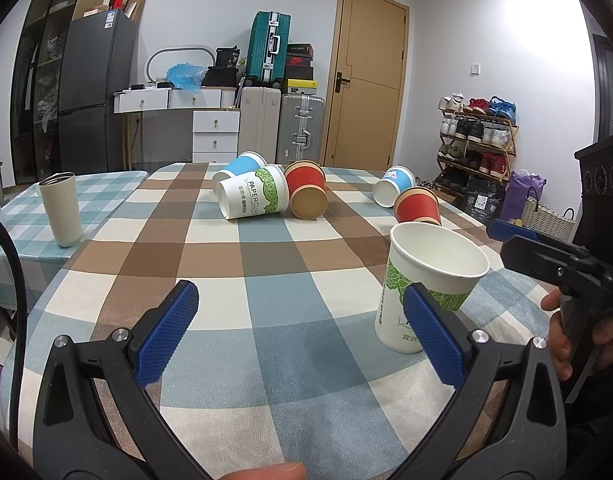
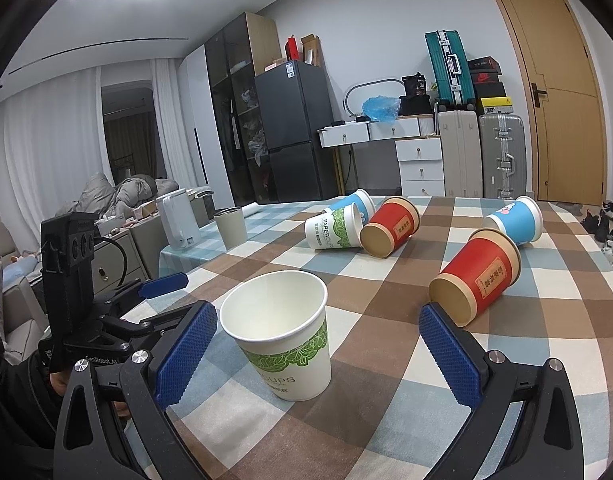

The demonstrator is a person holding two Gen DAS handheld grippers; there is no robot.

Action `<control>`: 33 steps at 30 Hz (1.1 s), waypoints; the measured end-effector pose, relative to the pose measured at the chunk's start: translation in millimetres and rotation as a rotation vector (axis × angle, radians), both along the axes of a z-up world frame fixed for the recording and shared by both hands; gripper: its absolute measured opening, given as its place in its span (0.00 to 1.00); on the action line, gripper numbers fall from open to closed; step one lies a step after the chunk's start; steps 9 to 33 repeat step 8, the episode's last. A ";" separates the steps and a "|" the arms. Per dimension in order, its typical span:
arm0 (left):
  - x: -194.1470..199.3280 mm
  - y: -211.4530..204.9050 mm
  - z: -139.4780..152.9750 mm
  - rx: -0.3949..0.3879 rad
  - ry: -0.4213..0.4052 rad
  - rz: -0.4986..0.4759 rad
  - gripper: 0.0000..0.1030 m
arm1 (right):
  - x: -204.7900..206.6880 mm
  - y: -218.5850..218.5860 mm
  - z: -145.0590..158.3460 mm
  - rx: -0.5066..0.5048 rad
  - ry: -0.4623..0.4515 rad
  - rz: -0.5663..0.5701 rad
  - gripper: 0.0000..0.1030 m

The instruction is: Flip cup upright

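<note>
Right gripper (image 2: pixel 318 356) jaws spread wide, empty, straddling the white cup (image 2: pixel 280 330), which already stands upright on the tablecloth (image 2: pixel 386 420); left gripper (image 1: pixel 302 332) also spread, empty, cup just off its right finger. Next candidate judged the near red cup (image 2: pixel 476 276), on its side: approach square to its wall, pinch mid-body lightly to avoid crushing paper, rotate mouth-up, set down before releasing.

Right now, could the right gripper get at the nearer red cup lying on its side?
Probably yes: the right gripper is open, and the red cup lies just beyond its right finger, nothing between.
</note>
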State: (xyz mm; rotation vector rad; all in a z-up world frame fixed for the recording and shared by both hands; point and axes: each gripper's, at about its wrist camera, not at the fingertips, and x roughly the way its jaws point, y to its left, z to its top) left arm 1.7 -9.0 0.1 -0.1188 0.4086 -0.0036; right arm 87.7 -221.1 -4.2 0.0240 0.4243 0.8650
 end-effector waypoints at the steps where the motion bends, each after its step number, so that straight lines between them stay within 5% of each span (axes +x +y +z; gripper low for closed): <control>1: 0.3 0.3 0.0 0.000 0.001 0.000 0.99 | -0.1 0.0 -0.3 0.000 0.000 0.001 1.00; 33: -0.2 -1.0 -0.5 0.001 -0.002 0.000 0.99 | -0.9 2.6 0.3 -0.015 0.000 0.008 1.00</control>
